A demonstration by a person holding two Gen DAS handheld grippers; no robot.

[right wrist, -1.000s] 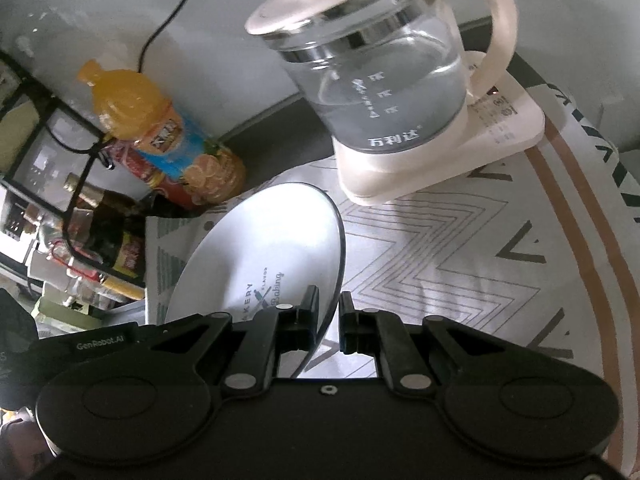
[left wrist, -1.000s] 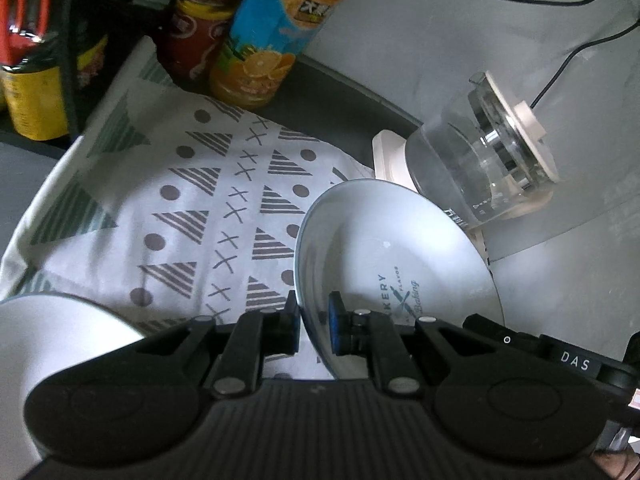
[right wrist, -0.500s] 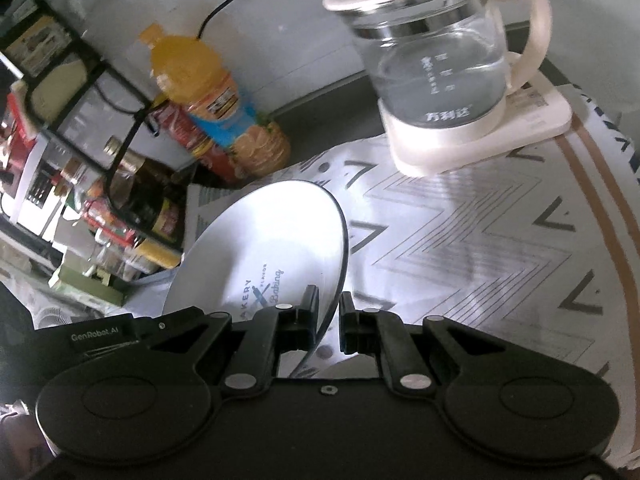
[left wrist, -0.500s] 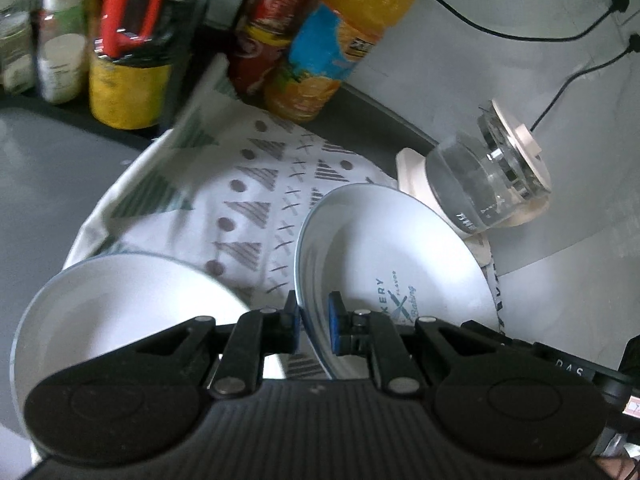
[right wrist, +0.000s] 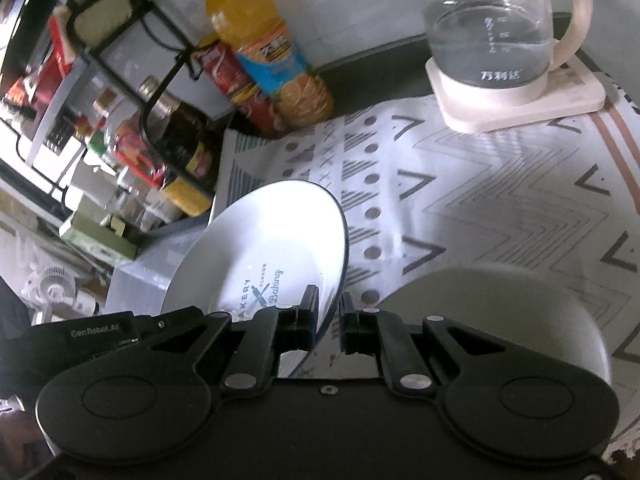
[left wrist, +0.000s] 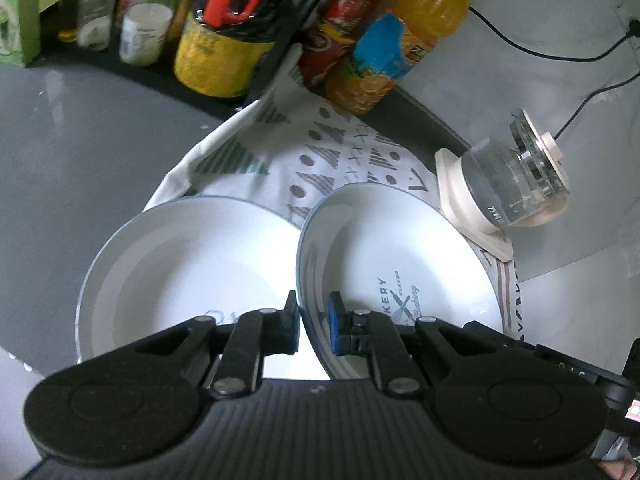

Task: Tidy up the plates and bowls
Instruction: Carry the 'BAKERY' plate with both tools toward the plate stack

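Note:
A white plate with a dark rim and "Bakery" print [left wrist: 396, 264] is held in the air by both grippers. My left gripper [left wrist: 314, 324] is shut on its left rim. My right gripper [right wrist: 329, 320] is shut on its right rim, and the plate [right wrist: 272, 248] shows tilted in the right wrist view. A second white plate [left wrist: 188, 272] lies below, left of the held plate. A pale bowl [right wrist: 496, 312], seen from the side, stands on the cloth at the lower right of the right wrist view.
A patterned cloth [left wrist: 344, 148] covers the counter. A glass kettle on a cream base [right wrist: 504, 52] stands at the back right. An orange juice bottle [right wrist: 264, 60], a red can and a rack of bottles and jars [left wrist: 216, 32] line the back left.
Both grippers have pulled back and up with the plate. The second white plate has come fully into the left view and the pale bowl has come into the right view.

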